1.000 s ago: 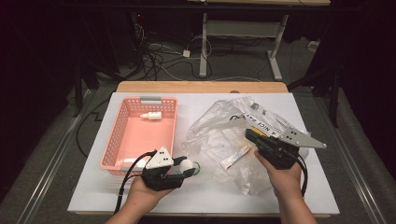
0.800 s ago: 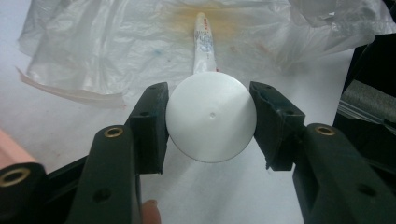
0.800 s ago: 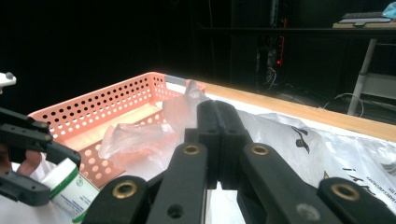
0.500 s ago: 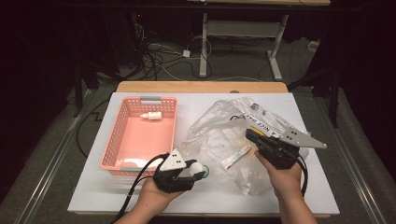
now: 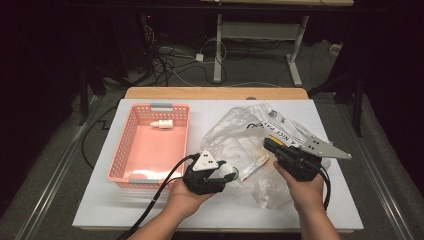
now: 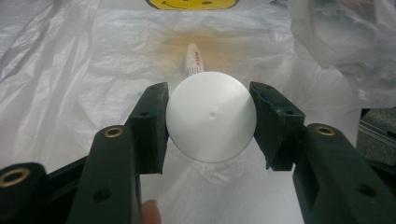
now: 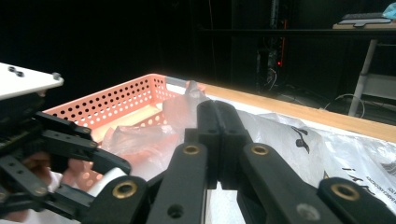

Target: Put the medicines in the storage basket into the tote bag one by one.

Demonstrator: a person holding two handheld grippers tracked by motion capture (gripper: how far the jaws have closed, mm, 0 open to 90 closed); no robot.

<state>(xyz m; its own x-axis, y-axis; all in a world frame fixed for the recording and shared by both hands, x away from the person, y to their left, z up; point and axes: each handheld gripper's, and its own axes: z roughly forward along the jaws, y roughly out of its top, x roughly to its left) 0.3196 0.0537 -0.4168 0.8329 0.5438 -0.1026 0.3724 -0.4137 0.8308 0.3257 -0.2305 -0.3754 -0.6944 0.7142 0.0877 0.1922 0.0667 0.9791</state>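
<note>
Left gripper view: left fingers (image 6: 210, 122) clamp white bottle (image 6: 211, 122); right fingers (image 7: 219, 140) shut, pinching bag (image 5: 250, 145); basket (image 5: 127, 150) drop pending.

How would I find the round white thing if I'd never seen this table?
Start at the pink basket on the white table, then look just past its near right corner, at the edge of the crinkly clear plastic bag. There the left gripper pinches a round white bottle, smooth and plain, fatter than the thin printed tube lying behind it.
</note>
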